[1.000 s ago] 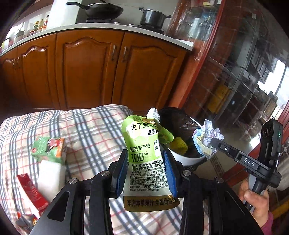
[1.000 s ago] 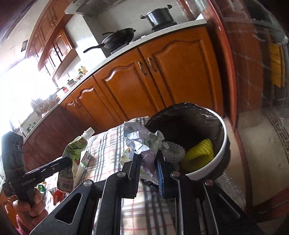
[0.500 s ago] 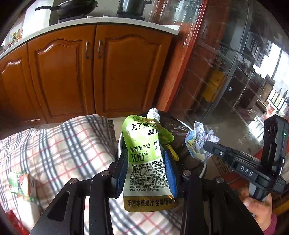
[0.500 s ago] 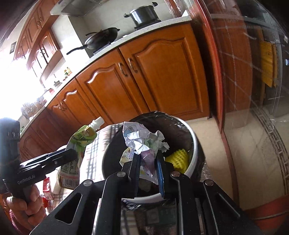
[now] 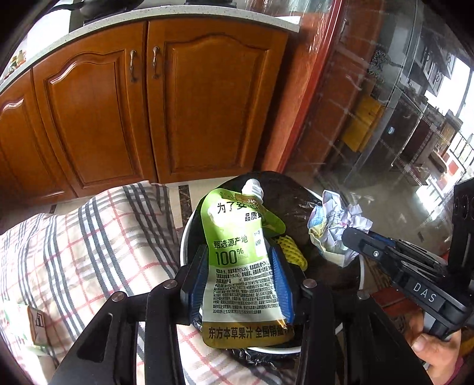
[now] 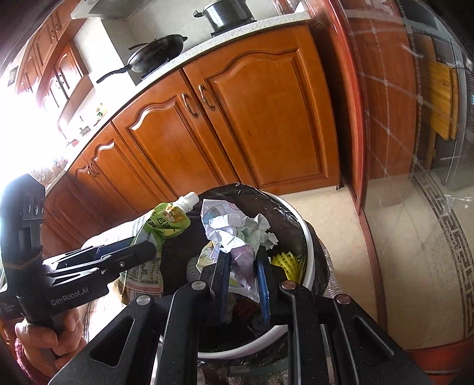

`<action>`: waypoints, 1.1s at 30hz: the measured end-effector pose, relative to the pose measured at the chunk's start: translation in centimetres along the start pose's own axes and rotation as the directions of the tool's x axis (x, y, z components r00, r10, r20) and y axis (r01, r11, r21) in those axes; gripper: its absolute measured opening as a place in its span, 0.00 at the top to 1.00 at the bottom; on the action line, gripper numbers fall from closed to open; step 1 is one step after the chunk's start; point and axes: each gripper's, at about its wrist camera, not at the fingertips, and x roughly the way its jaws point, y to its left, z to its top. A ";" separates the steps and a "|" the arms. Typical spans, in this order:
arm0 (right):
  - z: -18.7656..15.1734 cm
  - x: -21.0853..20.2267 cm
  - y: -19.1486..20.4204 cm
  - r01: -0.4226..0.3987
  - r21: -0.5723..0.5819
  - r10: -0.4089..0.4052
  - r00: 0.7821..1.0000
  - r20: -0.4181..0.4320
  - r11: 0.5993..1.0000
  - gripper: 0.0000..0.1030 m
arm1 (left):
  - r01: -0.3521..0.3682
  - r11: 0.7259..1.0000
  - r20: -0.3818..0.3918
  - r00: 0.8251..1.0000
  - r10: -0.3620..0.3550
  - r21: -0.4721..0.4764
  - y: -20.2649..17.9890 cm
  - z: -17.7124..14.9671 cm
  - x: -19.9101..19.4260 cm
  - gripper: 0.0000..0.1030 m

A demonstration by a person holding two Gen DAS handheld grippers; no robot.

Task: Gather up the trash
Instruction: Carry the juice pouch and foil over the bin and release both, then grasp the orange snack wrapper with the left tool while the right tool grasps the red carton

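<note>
Orange-brown wooden kitchen cabinets (image 5: 154,97) fill the background, with a plaid-covered surface (image 5: 89,237) in front of them. The left hand-held gripper (image 5: 241,284) is clamped on a green juice pouch (image 5: 240,266), held upright with its white spout on top, over the near rim of the trash bin (image 5: 185,237) just ahead. To its right, the right hand-held gripper (image 6: 243,275) is closed on a crumpled paper wad (image 6: 237,231), held above the bin's black liner (image 6: 284,213). Beyond its fingers, inside the bin, lies a yellow foam net (image 6: 284,262). A black pan (image 6: 157,53) and a pot (image 6: 225,13) sit on the far countertop.
</note>
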 end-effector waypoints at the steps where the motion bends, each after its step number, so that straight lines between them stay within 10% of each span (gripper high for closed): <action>1: 0.0 0.1 -0.1 -0.003 0.002 0.003 1.000 -0.002 1.000 0.78 | -0.002 1.000 -0.003 1.000 0.002 -0.003 0.0 0.0 0.2 0.59; 8: 0.1 0.2 -0.6 -0.020 0.036 0.020 1.000 0.001 0.999 0.58 | 0.012 1.000 0.012 1.000 -0.011 -0.021 0.2 -0.5 -0.6 0.45; 33: -7.2 -3.4 7.7 -0.199 0.032 0.198 0.980 0.025 0.980 0.50 | -0.058 0.979 0.178 0.980 0.093 -0.194 7.0 -16.5 -17.0 0.45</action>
